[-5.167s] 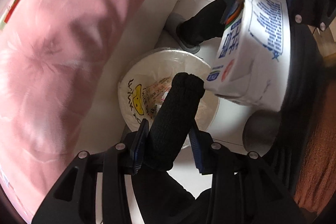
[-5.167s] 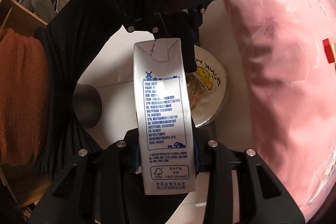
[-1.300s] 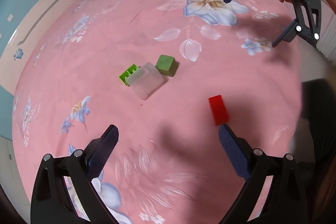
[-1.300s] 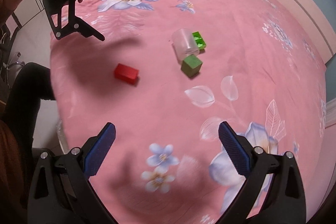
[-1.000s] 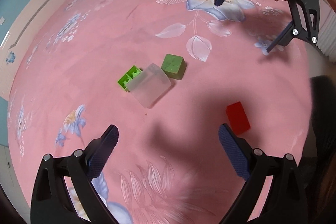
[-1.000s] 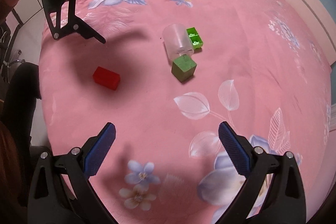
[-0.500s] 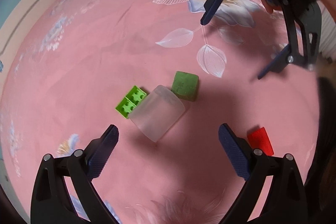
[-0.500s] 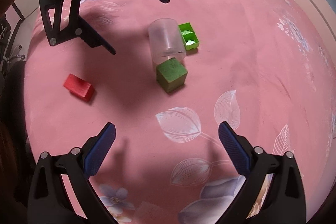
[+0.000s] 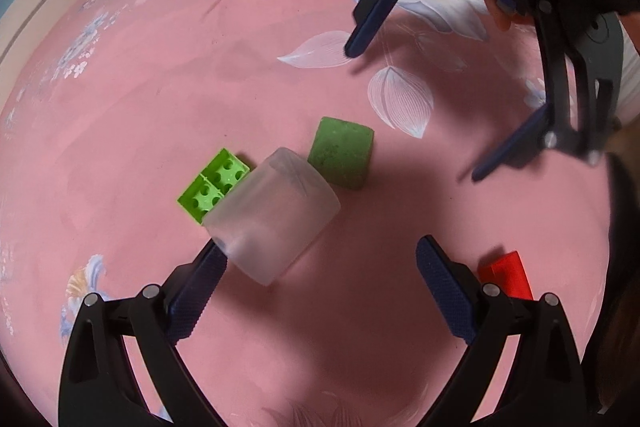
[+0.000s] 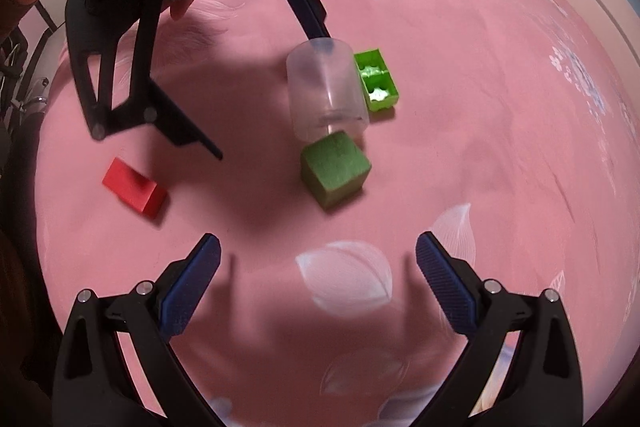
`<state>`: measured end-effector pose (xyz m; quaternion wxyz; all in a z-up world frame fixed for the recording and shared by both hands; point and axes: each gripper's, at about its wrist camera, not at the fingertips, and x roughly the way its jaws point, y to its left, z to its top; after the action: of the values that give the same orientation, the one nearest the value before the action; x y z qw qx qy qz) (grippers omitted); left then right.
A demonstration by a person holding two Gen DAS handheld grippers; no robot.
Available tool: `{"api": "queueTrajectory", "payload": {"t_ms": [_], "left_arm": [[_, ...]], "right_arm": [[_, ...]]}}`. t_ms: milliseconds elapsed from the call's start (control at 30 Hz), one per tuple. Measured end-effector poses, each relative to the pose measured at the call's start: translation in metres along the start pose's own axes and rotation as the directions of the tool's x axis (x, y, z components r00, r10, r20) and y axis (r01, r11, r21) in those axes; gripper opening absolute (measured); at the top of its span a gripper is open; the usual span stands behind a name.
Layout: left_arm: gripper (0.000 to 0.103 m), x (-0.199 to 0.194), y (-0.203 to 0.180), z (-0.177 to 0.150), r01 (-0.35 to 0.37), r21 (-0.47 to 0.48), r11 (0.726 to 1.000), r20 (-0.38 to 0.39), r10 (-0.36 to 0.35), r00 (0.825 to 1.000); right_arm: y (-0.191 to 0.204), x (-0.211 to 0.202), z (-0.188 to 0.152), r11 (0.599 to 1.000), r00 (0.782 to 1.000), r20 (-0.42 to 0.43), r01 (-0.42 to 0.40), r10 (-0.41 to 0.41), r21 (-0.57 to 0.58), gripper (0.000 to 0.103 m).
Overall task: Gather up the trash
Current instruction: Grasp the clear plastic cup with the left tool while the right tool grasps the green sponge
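1. Both grippers over the pink floral bedspread [image 9: 168, 39], nothing held: left gripper [image 9: 320, 287] with fingers spread wide, right gripper [image 10: 318, 277] likewise wide apart and empty.
2. Likely step in hand: closing the left gripper on the translucent plastic cup [image 9: 274, 217], lying on its side on the bed.
3. Cup just ahead of the left fingers, shifted toward the left fingertip [image 9: 204, 273], which sits right at the cup's near edge; contact cannot be told. Right fingertip of that gripper well clear of it.
4. To do it well: slide sideways until the cup sits midway between the fingers, then squeeze gently across the round wall; thin plastic, likely to flex or roll away on soft bedding.
5. Bright green studded brick [image 9: 214, 185] touching the cup's far-left side; dark green cube [image 9: 342, 155] just beyond its far end. Best kept outside the closing fingers.
6. From the right wrist view, cube [image 10: 334, 173] straight ahead between the right fingers, cup [image 10: 326, 93] just behind it, red block [image 10: 134, 193] off beyond the left fingertip.
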<state>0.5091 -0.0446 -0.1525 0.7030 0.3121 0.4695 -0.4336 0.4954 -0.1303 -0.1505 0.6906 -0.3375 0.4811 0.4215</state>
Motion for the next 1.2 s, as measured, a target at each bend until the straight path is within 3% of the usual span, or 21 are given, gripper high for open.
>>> {"api": "queueTrajectory", "payload": {"t_ms": [167,300,367,567,667,833,933,1067,1200], "left_arm": [[0.083,0.008,0.003,0.001,0.03,-0.02,0.999,0.009,-0.03,1.0],[0.083,0.012,0.003,0.003,0.046,-0.025,0.999,0.022,-0.046,0.999],[0.078,0.014,0.001,0.004,0.053,-0.014,0.998,0.021,-0.053,0.998],[0.063,0.012,-0.001,0.005,0.051,0.001,0.999,0.018,-0.051,0.999],[0.06,0.012,-0.001,0.004,0.045,0.003,0.999,0.017,-0.045,0.999],[0.048,0.011,0.0,0.005,0.03,0.004,1.0,0.016,-0.03,0.999],[0.042,0.008,-0.003,-0.002,0.023,0.005,1.0,0.013,-0.023,1.0],[0.033,0.009,-0.004,0.0,0.013,0.004,1.0,0.012,-0.013,1.0],[0.026,0.013,0.003,0.011,0.022,-0.006,1.0,0.008,-0.022,1.0]], "right_arm": [[-0.003,0.011,0.006,1.0,1.0,-0.003,-0.015,0.015,-0.026,0.083],[-0.01,0.014,0.008,1.0,1.0,0.017,-0.024,0.024,-0.016,0.081],[-0.012,0.018,0.009,0.999,1.0,0.01,-0.022,0.022,-0.025,0.077],[-0.013,0.017,0.014,0.998,0.999,0.023,-0.045,0.046,-0.04,0.062],[-0.014,0.016,0.02,0.998,0.999,0.027,-0.041,0.043,-0.044,0.062],[-0.014,0.015,0.026,0.997,0.997,0.05,-0.063,0.065,-0.051,0.049],[-0.013,0.015,0.027,0.997,0.997,0.041,-0.059,0.061,-0.049,0.048],[-0.013,0.014,0.027,0.997,0.997,0.031,-0.067,0.068,-0.041,0.038],[-0.011,0.013,0.026,0.997,0.997,0.021,-0.07,0.071,-0.045,0.037]]}}
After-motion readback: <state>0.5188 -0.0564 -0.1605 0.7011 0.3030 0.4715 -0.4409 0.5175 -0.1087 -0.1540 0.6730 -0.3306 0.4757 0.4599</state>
